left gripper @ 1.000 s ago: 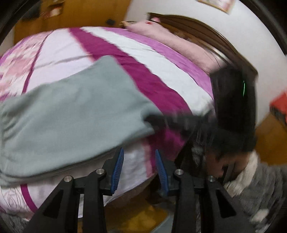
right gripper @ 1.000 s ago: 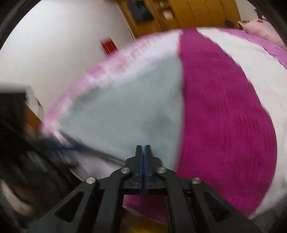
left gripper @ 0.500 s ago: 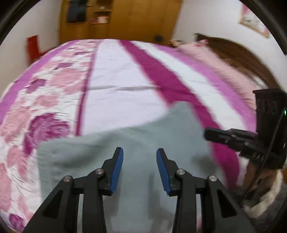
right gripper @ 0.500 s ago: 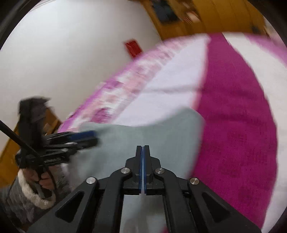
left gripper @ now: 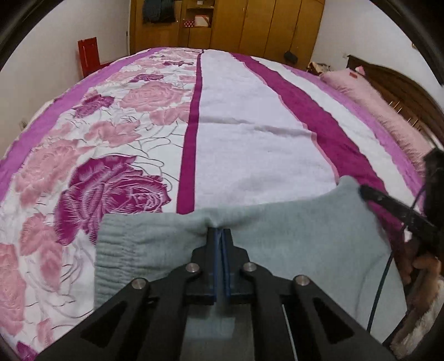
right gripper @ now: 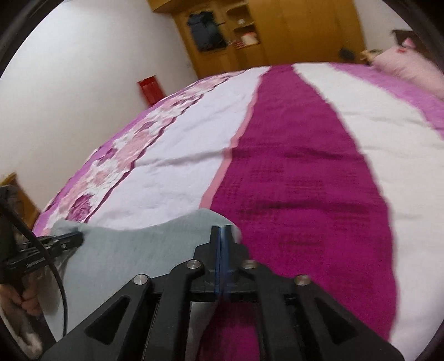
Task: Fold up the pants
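Left wrist view: the left gripper (left gripper: 221, 236) is clenched on the far edge of the grey pants (left gripper: 305, 238), the cloth puckering into a small fold right at its blue pads. To this gripper's left the ribbed waistband (left gripper: 116, 258) lies flat on the bedspread (left gripper: 249, 133); to its right the fabric runs out to a raised corner, where the right gripper (left gripper: 363, 191) meets the edge. Ahead of the tips stretches the bedspread, with pink roses on the left and magenta stripes on the right, and a wooden wardrobe (left gripper: 236, 25) beyond. Right wrist view: the right gripper (right gripper: 221, 236) is pinched shut on a rounded corner of the pants (right gripper: 133, 250), which spread away to its left toward the left gripper (right gripper: 77, 237), whose tip touches the cloth's far corner. A pink pillow (right gripper: 410, 66) lies far ahead to the right.
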A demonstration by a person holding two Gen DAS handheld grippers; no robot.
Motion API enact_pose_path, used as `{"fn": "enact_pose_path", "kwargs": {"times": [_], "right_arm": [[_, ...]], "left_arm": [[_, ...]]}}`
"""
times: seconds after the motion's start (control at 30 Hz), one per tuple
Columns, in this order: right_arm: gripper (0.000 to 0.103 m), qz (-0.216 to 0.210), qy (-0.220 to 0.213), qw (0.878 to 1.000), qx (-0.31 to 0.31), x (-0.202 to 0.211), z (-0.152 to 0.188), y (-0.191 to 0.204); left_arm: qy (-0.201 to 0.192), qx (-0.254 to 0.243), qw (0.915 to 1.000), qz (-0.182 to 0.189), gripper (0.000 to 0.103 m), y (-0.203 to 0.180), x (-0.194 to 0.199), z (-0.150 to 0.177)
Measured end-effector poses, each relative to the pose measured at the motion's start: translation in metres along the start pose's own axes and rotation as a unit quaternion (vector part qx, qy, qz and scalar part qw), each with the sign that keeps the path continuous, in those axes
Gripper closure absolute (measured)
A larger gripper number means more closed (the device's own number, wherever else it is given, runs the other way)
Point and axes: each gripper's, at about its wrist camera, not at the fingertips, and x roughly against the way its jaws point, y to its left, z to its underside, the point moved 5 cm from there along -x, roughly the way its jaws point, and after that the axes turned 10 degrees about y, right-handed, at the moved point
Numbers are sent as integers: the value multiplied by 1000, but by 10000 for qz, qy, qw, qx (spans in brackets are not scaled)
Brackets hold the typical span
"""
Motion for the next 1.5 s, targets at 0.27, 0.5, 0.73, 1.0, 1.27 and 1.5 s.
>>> {"fn": "enact_pose_path", "kwargs": {"times": [0.27,0.5,0.73,1.0,1.27,1.5], "right_arm": [[56,-539,67,9949,-848,49,55,0],[54,-867,351,9852,-1435,47,90,-2],[53,-1147,787,9826,-1229,11,66,8],[46,-1419,837,9805,-1070,-3,50,6],[49,-2272,513,9640,-1285,-9,46,-6],[62,-1518,805,9799,-1013,-9,46,0]], "left_arm": [[-710,90,9973,-162,47,0,51,17],[-605,334,9974,-184,47,13,50,24],[-262,473,9984,-183,47,25,33,33],[-150,586,9982,-6,44,35,41,40],[18,835,9962,240,39,45,34,42],[-35,496,9986,-151,32,32,29,45]]}}
